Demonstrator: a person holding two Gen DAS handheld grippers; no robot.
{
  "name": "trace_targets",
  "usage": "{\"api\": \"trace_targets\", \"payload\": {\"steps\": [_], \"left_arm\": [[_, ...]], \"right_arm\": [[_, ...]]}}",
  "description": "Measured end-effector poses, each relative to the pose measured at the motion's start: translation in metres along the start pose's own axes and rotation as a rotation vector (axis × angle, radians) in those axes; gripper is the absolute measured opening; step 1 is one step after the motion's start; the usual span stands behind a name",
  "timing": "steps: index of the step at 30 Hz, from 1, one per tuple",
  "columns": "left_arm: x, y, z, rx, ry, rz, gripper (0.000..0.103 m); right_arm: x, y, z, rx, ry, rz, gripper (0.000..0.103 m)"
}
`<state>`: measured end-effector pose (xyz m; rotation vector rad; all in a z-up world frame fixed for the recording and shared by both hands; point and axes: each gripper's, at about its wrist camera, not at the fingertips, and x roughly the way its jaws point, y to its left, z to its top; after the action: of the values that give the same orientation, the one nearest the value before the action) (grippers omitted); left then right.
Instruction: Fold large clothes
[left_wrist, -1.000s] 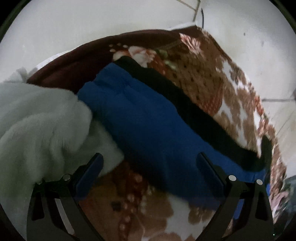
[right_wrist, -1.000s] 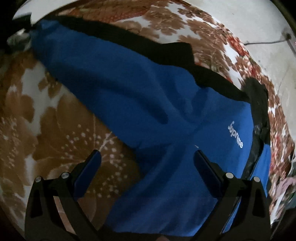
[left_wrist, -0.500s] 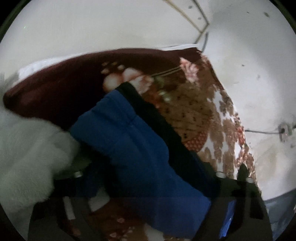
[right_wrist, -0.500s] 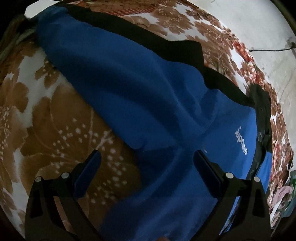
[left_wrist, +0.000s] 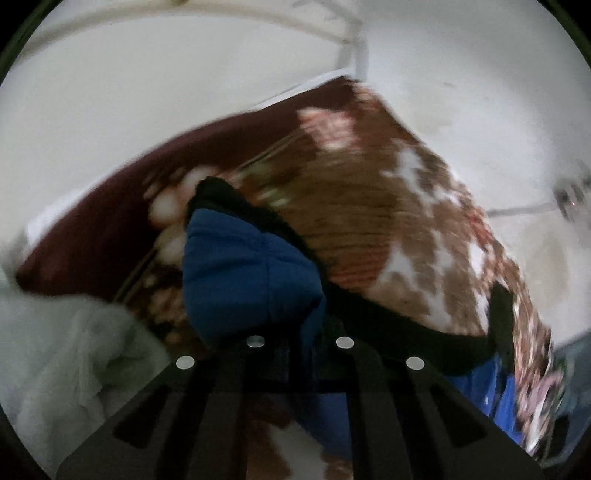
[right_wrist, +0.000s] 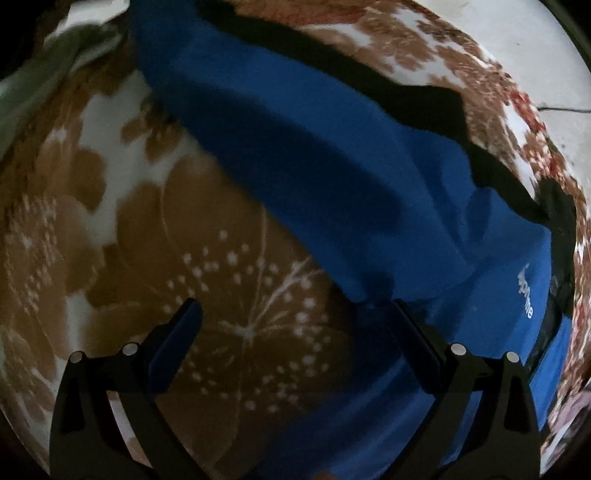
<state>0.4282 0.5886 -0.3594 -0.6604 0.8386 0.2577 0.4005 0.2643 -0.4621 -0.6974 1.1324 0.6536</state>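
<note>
No container is seen. The blue garment (right_wrist: 332, 177) is spread on the floral blanket (right_wrist: 110, 258), its long axis running from upper left to lower right in the right wrist view, with black trim along its far edge. The left gripper (left_wrist: 299, 339) is clamped on a bunched fold of it, raised off the blanket. The right gripper (right_wrist: 295, 328) is held wide apart, one finger over blue cloth, nothing gripped.

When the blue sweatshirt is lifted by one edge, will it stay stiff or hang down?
Probably it hangs limp: the blue sweatshirt already bunches and droops from the shut left gripper. Soft folds cross it on the floral blanket, so it likely drags rather than slides.
</note>
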Motion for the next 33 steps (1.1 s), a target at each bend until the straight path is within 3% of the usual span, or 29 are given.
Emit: {"api": "trace_targets", "payload": {"steps": [8, 17, 23, 28, 33], "left_arm": [[-0.044, -0.126, 0.014, 0.174, -0.095, -0.097, 0.005], [-0.090, -0.304, -0.006, 0.252, -0.192, -0.320, 0.005], [-0.083, -0.414, -0.057, 0.271, -0.164, -0.454, 0.005], [-0.058, -0.491, -0.118, 0.351, -0.088, -0.485, 0.005], [-0.018, -0.550, -0.192, 0.449, 0.000, -0.467, 0.005]], "right_arm": [[0.016, -0.003, 0.002, 0.032, 0.007, 0.057, 0.099], [0.015, -0.008, 0.003, -0.001, 0.006, 0.111, 0.099], [0.009, -0.002, -0.008, -0.059, -0.040, 0.101, 0.099], [0.006, -0.002, -0.026, -0.055, -0.078, 0.124, 0.099], [0.005, -0.012, -0.041, -0.035, -0.121, 0.162, 0.099]]}}
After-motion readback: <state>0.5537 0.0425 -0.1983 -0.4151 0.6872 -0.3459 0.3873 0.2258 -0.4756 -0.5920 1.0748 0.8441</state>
